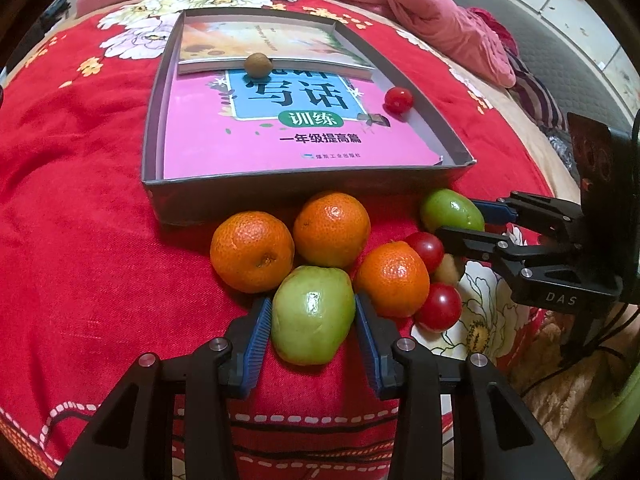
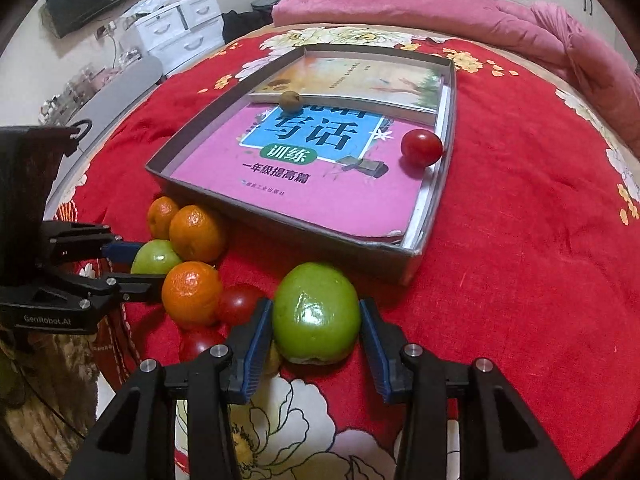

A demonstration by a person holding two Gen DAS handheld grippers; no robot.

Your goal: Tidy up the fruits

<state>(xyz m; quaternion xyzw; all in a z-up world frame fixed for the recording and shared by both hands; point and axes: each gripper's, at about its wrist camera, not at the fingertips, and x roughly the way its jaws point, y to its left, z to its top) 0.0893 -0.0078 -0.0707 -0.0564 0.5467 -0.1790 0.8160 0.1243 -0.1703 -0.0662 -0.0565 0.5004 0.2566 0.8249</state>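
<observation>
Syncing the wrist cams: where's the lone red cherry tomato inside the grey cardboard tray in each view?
Left wrist view: the red cherry tomato sits right of centre in the upper half, against the tray's right wall.
Right wrist view: red cherry tomato right of centre, by the same wall.
Shared landmark: the pink workbook cover lying in the grey cardboard tray.

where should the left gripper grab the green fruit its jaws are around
Across the widest middle of the green fruit, left gripper coming from the near side, where the blue pads already flank it. The far side is crowded by oranges.
</observation>
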